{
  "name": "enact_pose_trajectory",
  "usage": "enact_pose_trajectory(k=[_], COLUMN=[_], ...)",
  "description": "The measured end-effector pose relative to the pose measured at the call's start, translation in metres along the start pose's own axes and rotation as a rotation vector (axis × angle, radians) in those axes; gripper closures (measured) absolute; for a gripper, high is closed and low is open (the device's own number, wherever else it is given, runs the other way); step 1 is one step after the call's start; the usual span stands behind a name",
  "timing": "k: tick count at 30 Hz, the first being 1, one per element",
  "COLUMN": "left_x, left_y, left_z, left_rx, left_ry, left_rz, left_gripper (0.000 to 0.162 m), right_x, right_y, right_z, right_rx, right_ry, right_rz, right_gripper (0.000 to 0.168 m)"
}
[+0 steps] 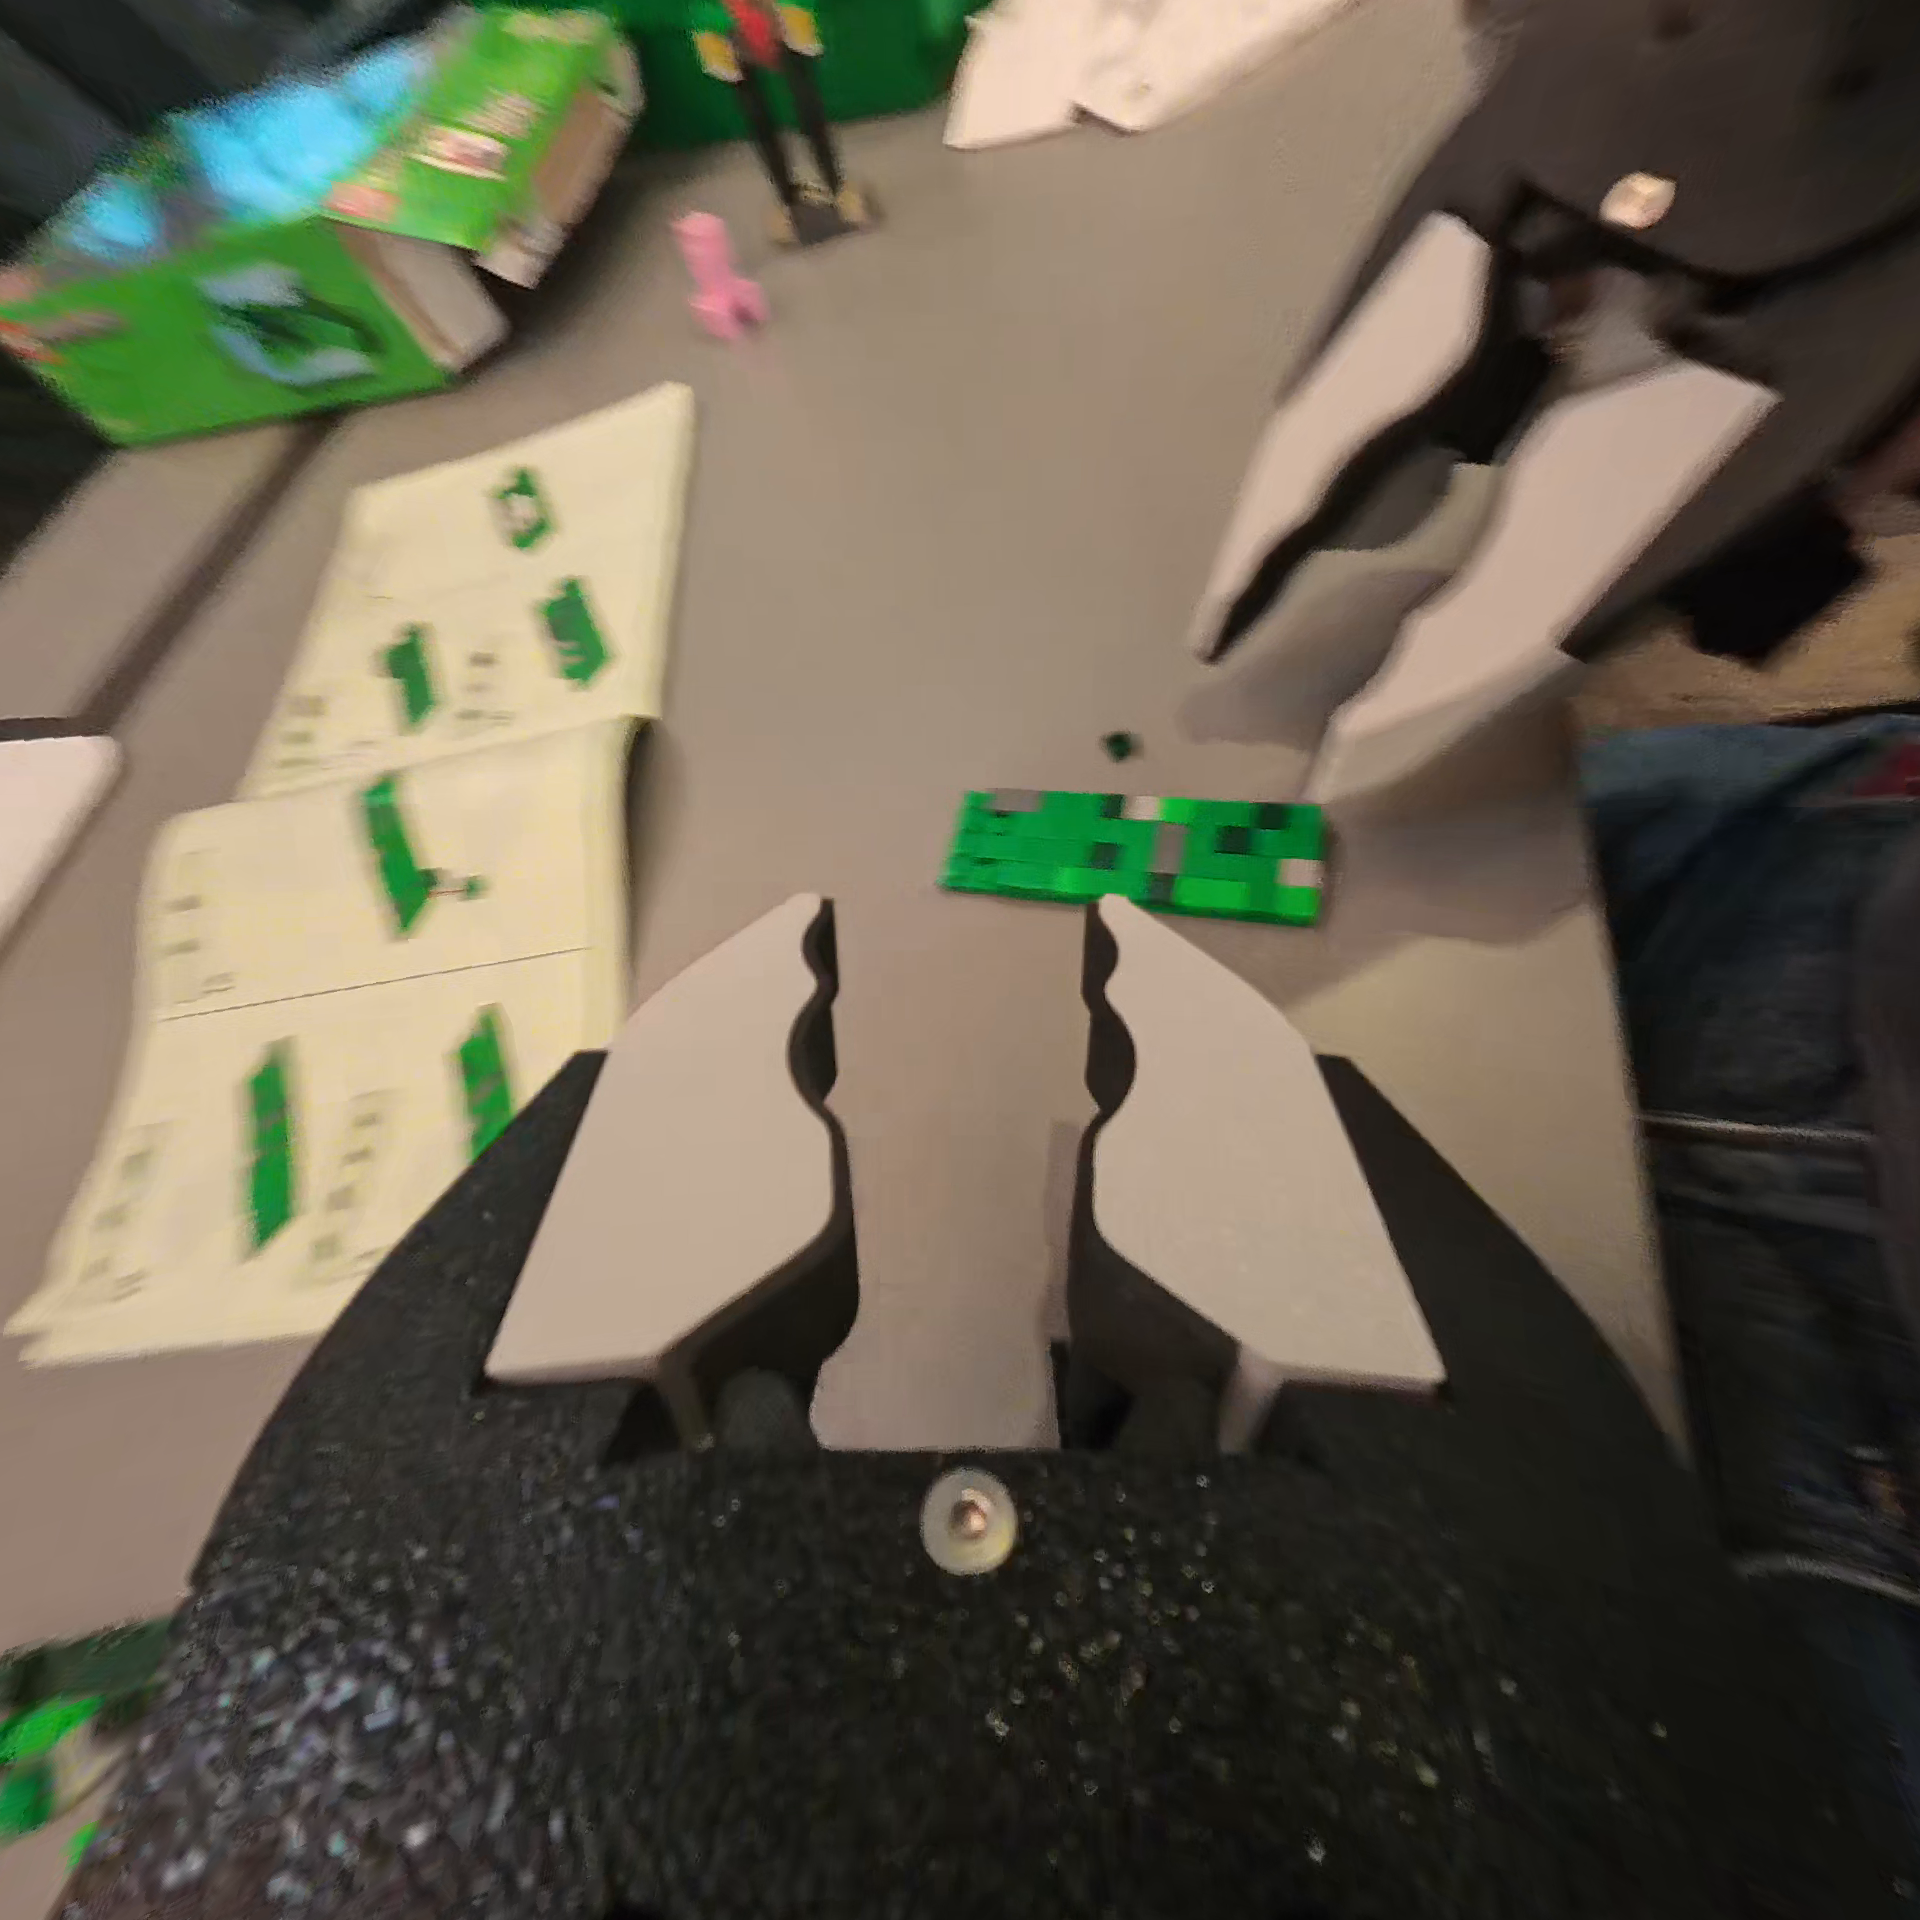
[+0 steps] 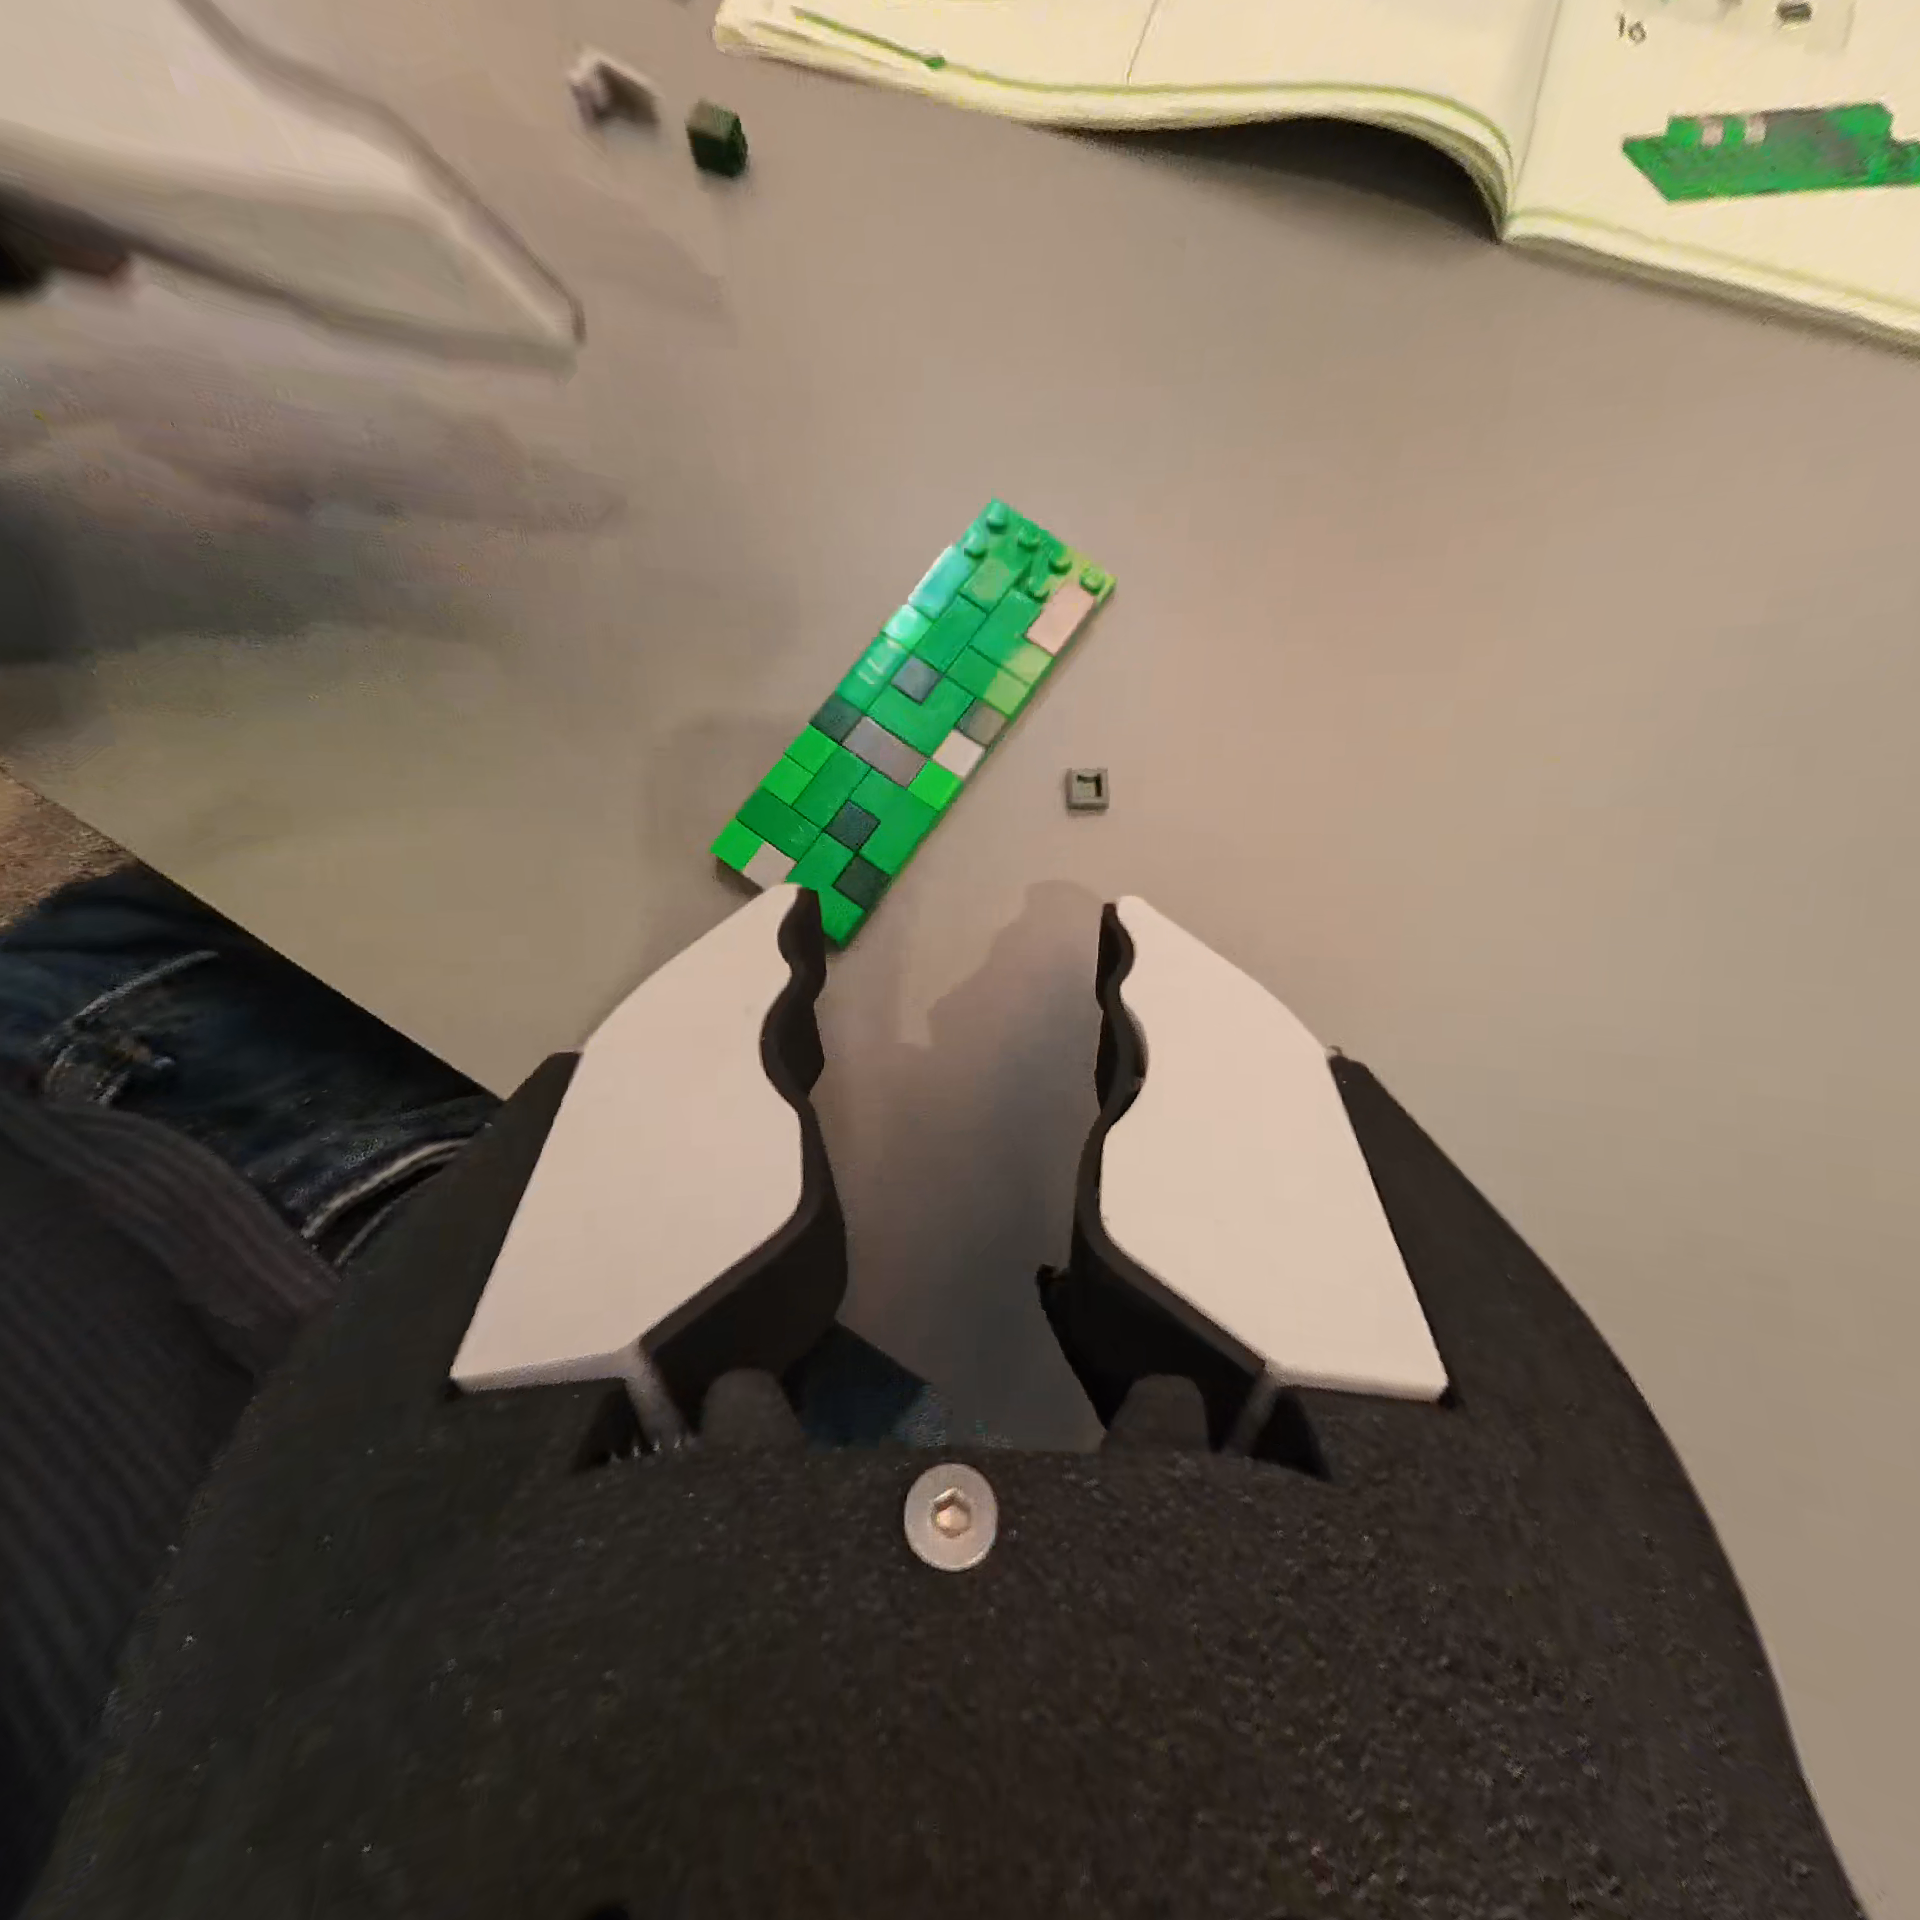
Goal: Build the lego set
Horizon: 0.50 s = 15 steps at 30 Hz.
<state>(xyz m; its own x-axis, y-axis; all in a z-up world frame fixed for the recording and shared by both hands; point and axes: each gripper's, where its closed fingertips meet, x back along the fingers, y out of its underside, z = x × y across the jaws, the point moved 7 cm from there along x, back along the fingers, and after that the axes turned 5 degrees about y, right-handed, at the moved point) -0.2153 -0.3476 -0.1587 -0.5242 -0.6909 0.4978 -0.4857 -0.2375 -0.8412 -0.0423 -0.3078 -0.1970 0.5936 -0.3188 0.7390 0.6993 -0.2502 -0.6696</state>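
In the middle of the right wrist view lies the green lego plate (image 2: 914, 722), a long flat rectangle covered with smooth square tiles in light green, dark green and grey. At its far end some round studs are bare. It rests flat on the grey matte table (image 2: 1455, 644). The right gripper (image 2: 961, 914) stands with its jaws apart and holds nothing; its fingers are pale grey plastic with black wavy inner edges, on a rough black grainy body. The tip of its left finger is just at the near corner of the plate. To the right of the plate lies a small grey square tile (image 2: 1087, 790), apart from it. In the upper left lie a small dark green cube (image 2: 717, 135) and beside it a small grey piece (image 2: 608, 88).

In the left wrist view, which is blurred, the left gripper (image 1: 956, 914) is also spread open and empty, and the plate lies just beyond its right fingertip. The open instruction booklet (image 1: 416, 831), of pale yellowish paper, lies at the left. A green cardboard box (image 1: 260, 239) is in the upper left, and a small pink figure (image 1: 717, 275) stands near the top.
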Motion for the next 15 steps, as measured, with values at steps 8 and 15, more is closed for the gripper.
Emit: enact_pose_trajectory(k=[8,15], left_x=[0.0,-0.01], left_y=[-0.004,0.008], left_z=[-0.053,-0.058], left_rx=[-0.256,-0.327], left_ry=[-0.291,-0.352], left_rz=[0.196,0.306], left_gripper=[0.122,0.127], right_x=[-0.012,-0.023], right_y=[-0.008,-0.021], right_z=[-0.034,-0.04], right_rx=[-0.047,0.026], right_ry=[0.084,0.248], right_rz=[-0.03,-0.131], right_gripper=[0.119,0.126])
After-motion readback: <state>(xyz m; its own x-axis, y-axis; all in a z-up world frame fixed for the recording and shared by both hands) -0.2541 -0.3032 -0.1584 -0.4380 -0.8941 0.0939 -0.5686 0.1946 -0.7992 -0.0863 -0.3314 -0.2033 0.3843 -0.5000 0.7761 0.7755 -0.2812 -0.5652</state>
